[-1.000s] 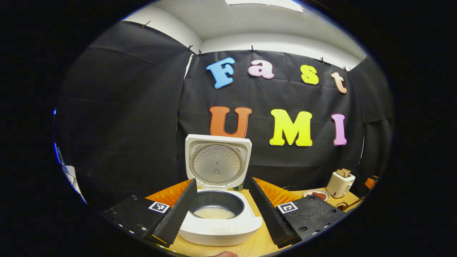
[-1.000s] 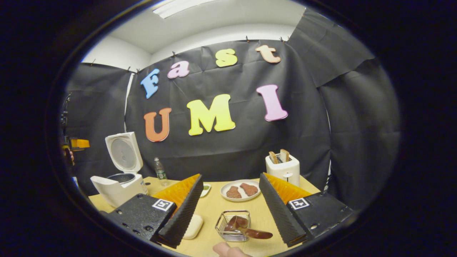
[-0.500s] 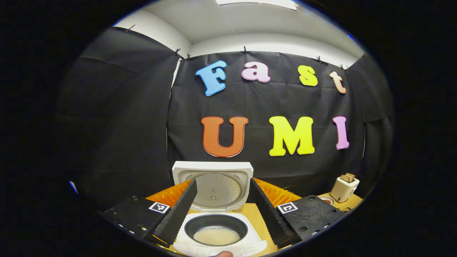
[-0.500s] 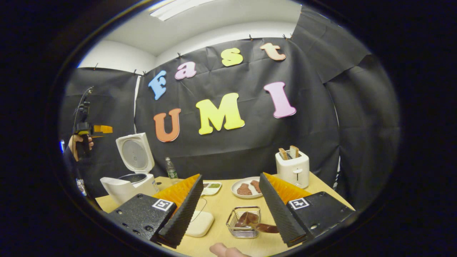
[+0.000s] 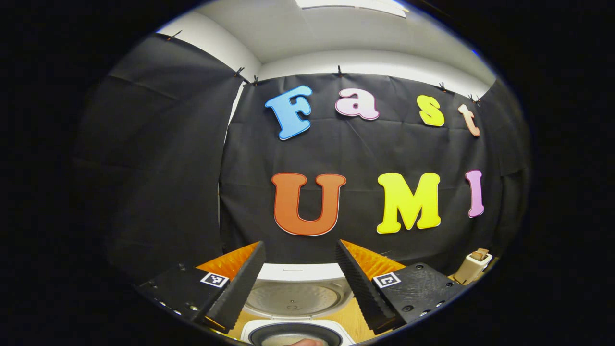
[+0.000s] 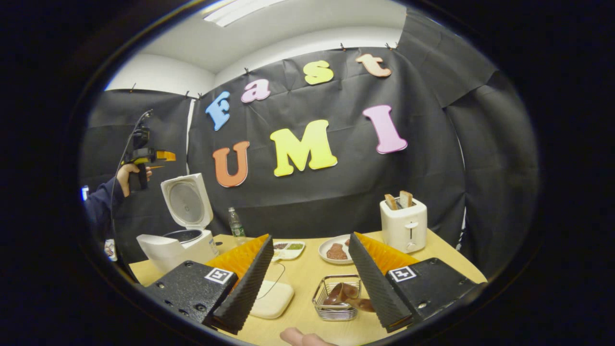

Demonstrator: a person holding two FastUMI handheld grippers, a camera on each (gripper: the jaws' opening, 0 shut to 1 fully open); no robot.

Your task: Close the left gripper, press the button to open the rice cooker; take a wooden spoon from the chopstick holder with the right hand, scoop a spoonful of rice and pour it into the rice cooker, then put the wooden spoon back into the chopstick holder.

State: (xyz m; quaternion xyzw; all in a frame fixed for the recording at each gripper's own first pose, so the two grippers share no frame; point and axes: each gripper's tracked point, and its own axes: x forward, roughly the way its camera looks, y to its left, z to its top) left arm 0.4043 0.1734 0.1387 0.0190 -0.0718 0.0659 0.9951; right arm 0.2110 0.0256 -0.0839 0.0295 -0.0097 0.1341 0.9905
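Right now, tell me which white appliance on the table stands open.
The rice cooker at the table's left end: its lid is swung up. The toaster, far right, just holds two slices.

I am working in a staged recording booth: black cloth walls [image 6: 336, 192], and beyond my right fingers a wooden table [image 6: 307, 274] with a toaster [image 6: 403, 223] and rice cooker [image 6: 180, 230].

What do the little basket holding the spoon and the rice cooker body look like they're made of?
The basket looks like thin metal wire: an open, shiny silvery grid you can see through. The spoon in it looks like dark, glossy brown wood, though the finish could be lacquer. The rice cooker body looks like smooth white plastic; its inner pot looks like dark metal.
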